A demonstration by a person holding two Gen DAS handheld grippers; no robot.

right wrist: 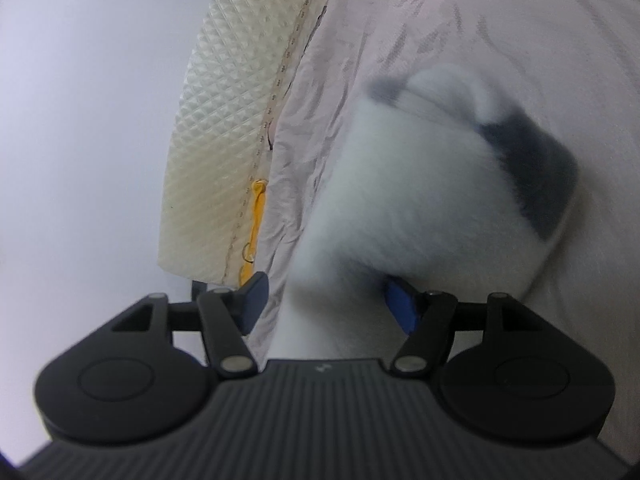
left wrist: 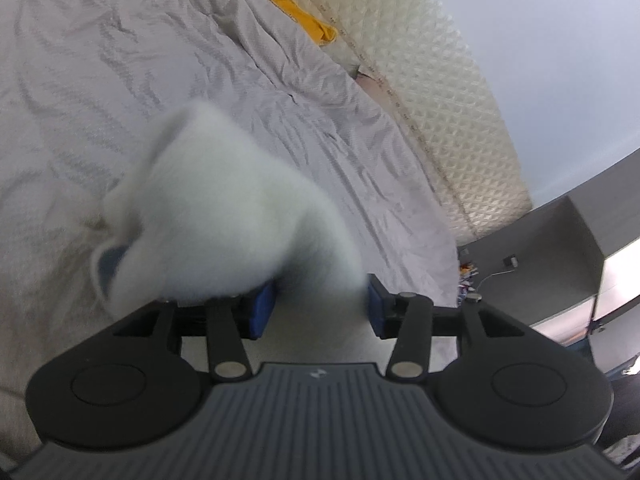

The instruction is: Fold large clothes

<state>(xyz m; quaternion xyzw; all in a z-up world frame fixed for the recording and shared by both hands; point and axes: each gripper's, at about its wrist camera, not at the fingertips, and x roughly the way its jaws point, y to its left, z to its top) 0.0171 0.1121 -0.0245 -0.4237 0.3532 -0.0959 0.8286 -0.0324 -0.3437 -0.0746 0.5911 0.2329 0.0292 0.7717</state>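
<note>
A white fluffy garment (left wrist: 224,208) hangs blurred in front of my left gripper (left wrist: 319,306). Its cloth drapes over the left blue pad and fills the gap up to the right pad; the jaws stand apart and do not visibly press on it. In the right wrist view the same garment (right wrist: 420,184) shows a dark grey patch (right wrist: 536,176). My right gripper (right wrist: 326,304) is open: its left pad is free of the cloth and the right pad sits under the garment's edge.
A wrinkled pale grey bedsheet (left wrist: 120,60) covers the bed below. A cream quilted mattress or headboard (left wrist: 440,100) runs along its far side, with a yellow item (left wrist: 304,12) wedged beside it. Grey shelving (left wrist: 560,248) stands at the right.
</note>
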